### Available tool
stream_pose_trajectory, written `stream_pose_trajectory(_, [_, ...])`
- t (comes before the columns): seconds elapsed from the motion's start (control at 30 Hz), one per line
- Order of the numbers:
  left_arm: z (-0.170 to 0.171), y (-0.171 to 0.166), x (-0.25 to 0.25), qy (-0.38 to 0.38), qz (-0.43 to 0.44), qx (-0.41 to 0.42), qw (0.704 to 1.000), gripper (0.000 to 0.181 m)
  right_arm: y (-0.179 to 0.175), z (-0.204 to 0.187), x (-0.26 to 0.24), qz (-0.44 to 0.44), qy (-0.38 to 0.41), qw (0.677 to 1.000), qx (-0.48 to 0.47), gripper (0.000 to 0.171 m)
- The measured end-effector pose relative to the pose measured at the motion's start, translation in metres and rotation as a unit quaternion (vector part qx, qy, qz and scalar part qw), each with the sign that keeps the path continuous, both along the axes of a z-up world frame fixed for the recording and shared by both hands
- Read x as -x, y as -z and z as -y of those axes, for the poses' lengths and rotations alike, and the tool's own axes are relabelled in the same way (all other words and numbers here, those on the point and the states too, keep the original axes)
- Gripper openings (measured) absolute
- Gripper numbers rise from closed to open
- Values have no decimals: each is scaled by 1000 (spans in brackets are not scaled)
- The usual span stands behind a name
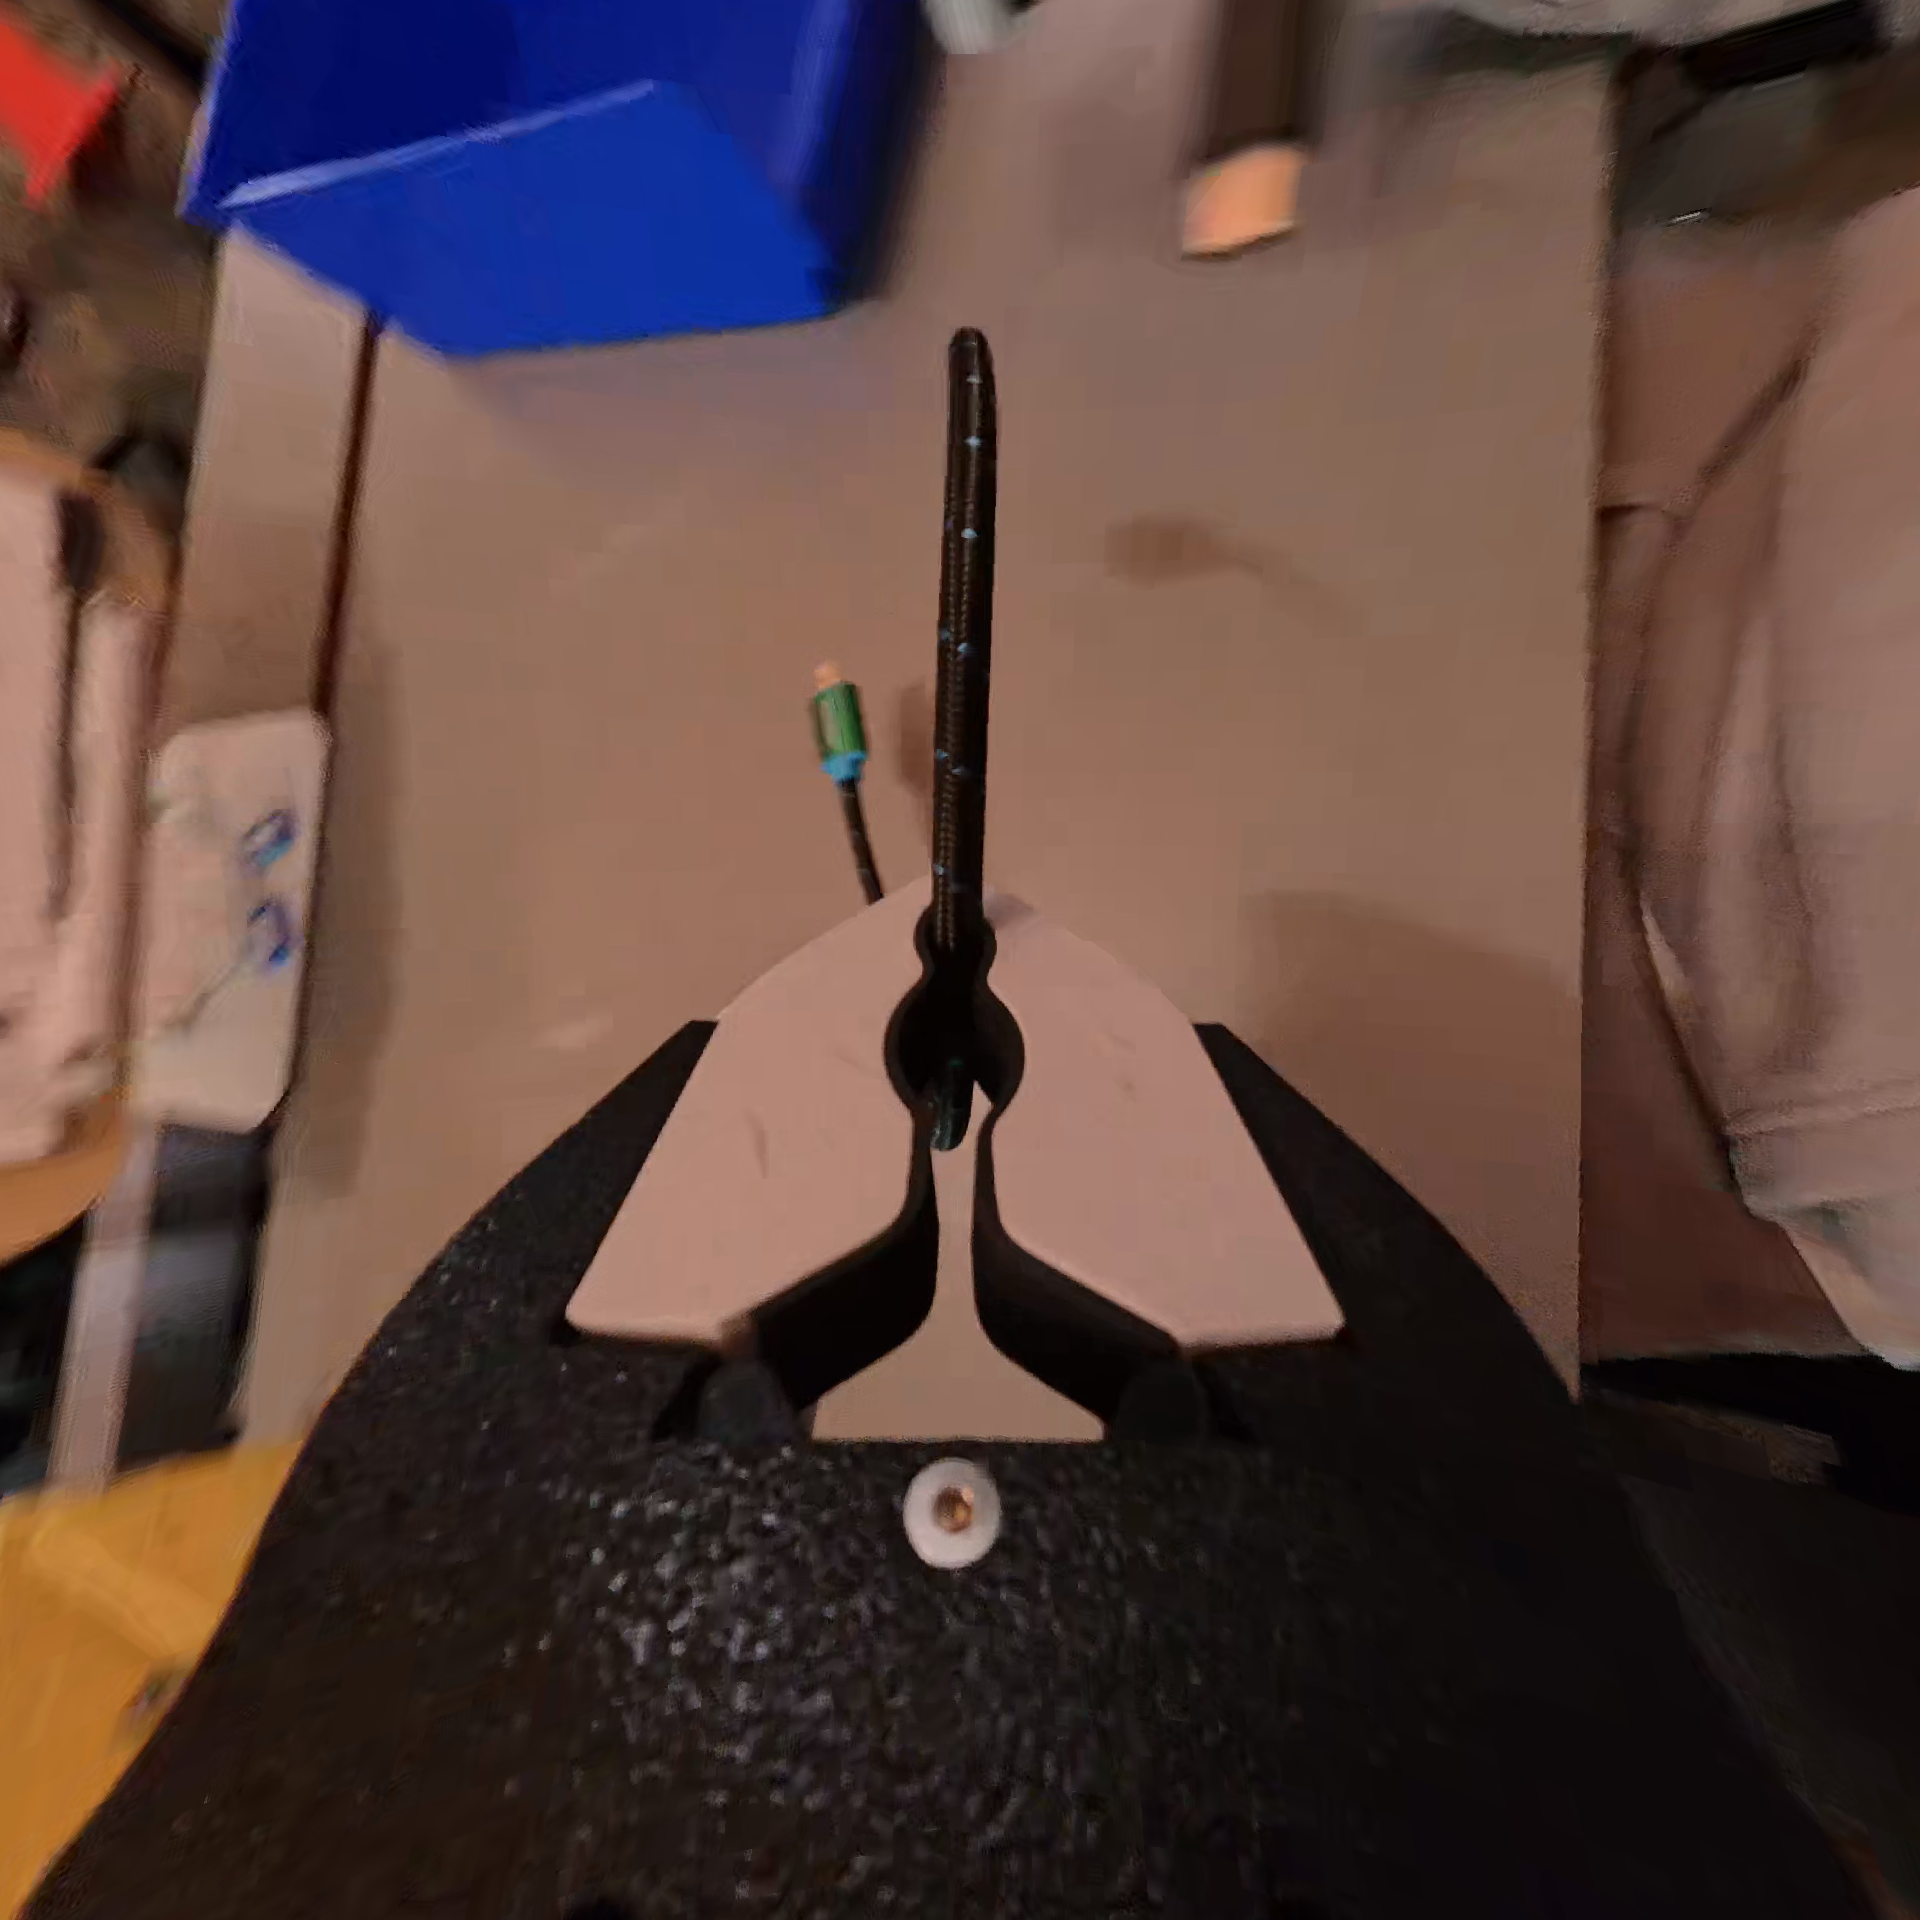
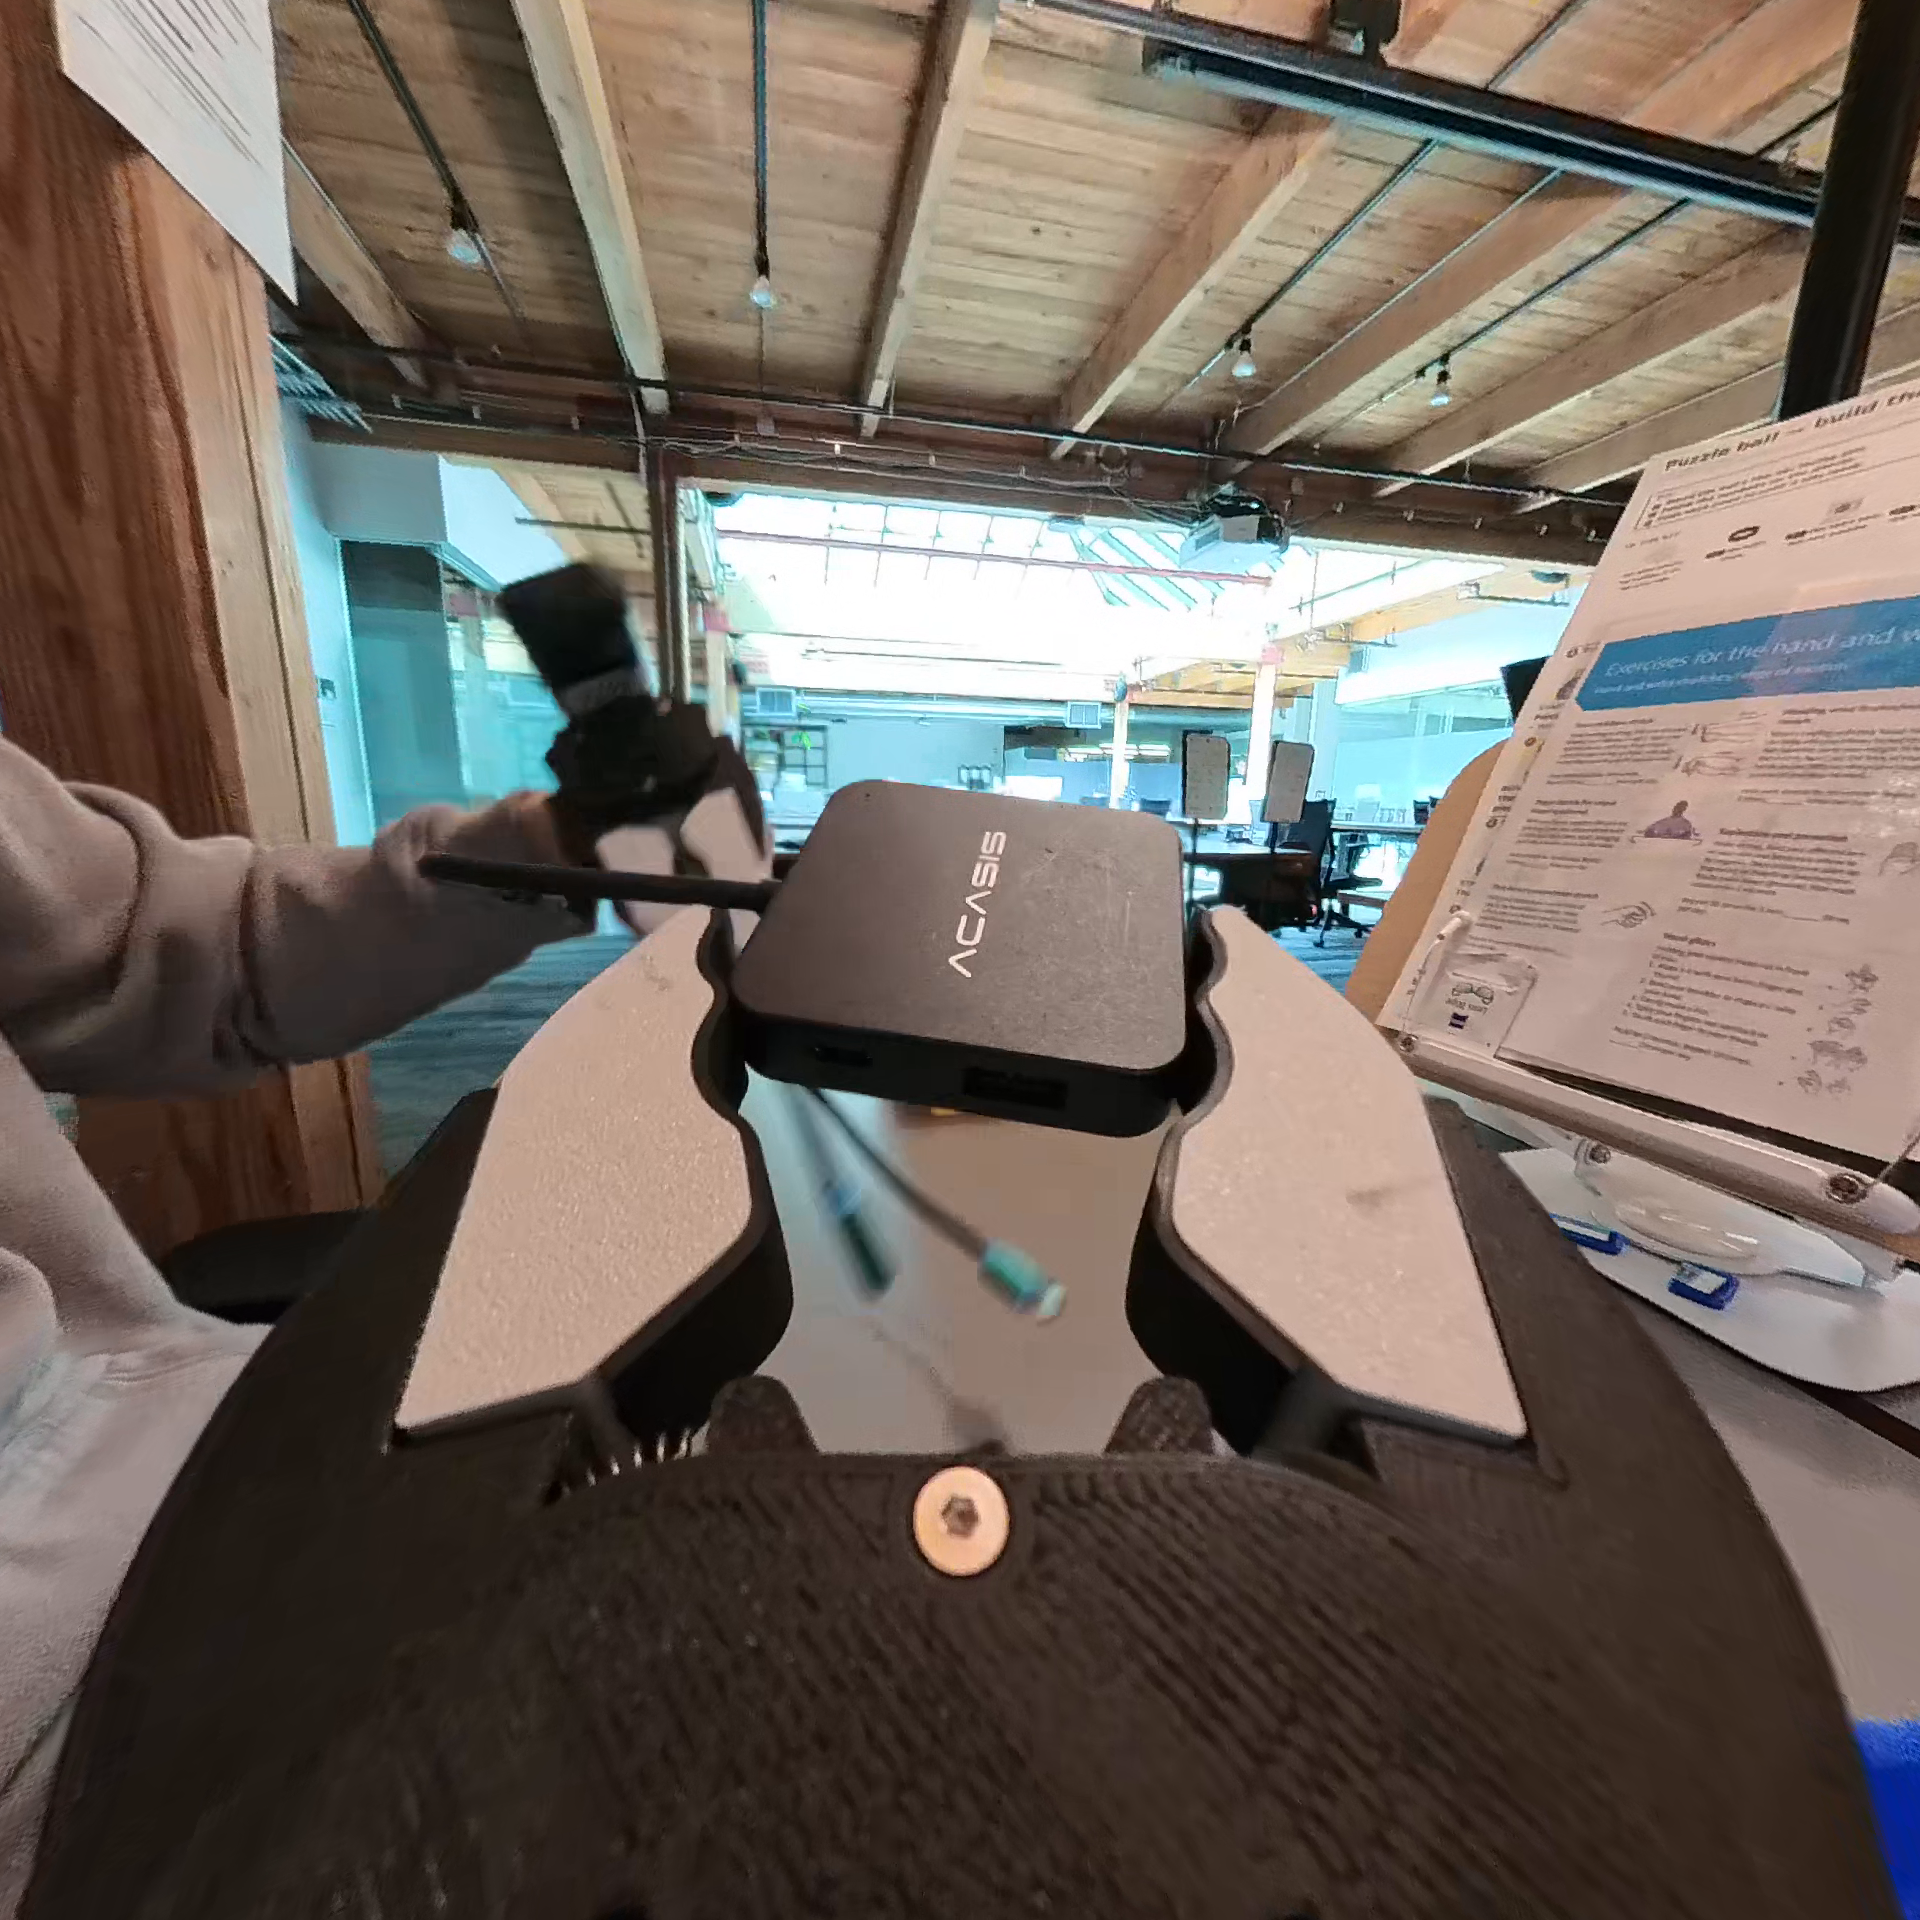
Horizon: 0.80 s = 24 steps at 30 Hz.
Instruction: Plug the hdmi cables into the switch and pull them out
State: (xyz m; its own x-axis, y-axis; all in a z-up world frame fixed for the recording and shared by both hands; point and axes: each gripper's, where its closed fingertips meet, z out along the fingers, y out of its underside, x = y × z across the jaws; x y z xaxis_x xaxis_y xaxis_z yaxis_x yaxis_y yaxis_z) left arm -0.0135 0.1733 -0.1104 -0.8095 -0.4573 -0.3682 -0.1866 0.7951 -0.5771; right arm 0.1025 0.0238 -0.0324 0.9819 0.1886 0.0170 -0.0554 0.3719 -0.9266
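Observation:
My right gripper (image 2: 961, 935) is shut on the black switch box (image 2: 987, 914) and holds it up in the air, tilted. Two ports on its near side are empty. A thin black cable (image 2: 623, 885) leaves the switch's left side toward my left gripper (image 2: 675, 831). In the left wrist view my left gripper (image 1: 961, 935) is shut on a black braided cable (image 1: 961, 623) with blue flecks that sticks out past the fingertips. A green plug (image 1: 836, 727) on another braided cable shows beyond the left finger. Two green-tipped cable ends (image 2: 1023, 1278) hang blurred under the switch.
A blue bin (image 1: 540, 187) stands at the far left of the tan table (image 1: 1299, 675). A tilted document stand (image 2: 1714, 831) with printed sheets is at the right. A person's grey sleeve (image 2: 260, 914) reaches in from the left beside a wooden post (image 2: 125, 520).

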Motion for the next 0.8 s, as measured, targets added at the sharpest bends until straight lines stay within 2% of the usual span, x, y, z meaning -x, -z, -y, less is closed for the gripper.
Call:
stream_pose_trajectory(0.1, [30, 50, 13, 68, -23, 52, 996, 0, 7, 2, 1, 20, 17, 999, 20, 82])
stream_pose_trajectory(0.2, [37, 63, 22, 88, -14, 108, 990, 0, 14, 7, 1, 33, 33, 998, 38, 82])
stream_pose_trajectory(0.3, [28, 75, 24, 67, -32, 104, 992, 0, 17, 11, -4, 34, 47, 997, 47, 82])
stream_pose_trajectory(0.43, [27, 89, 40, 82, -90, 93, 988, 6, 14, 14, -8, 31, 52, 997, 40, 82])
stream_pose_trajectory(0.53, [30, 86, 51, 96, -127, 102, 982, 29, 10, 20, -9, 31, 56, 997, 34, 82])
stream_pose_trajectory(0.7, [46, 44, 32, 89, -71, 187, 976, 39, 0, 37, -13, 28, 61, 998, 13, 82])
stream_pose_trajectory(0.8, [35, 56, -12, 11, 10, 106, 994, 46, -2, 41, -14, 27, 63, 998, 4, 82])
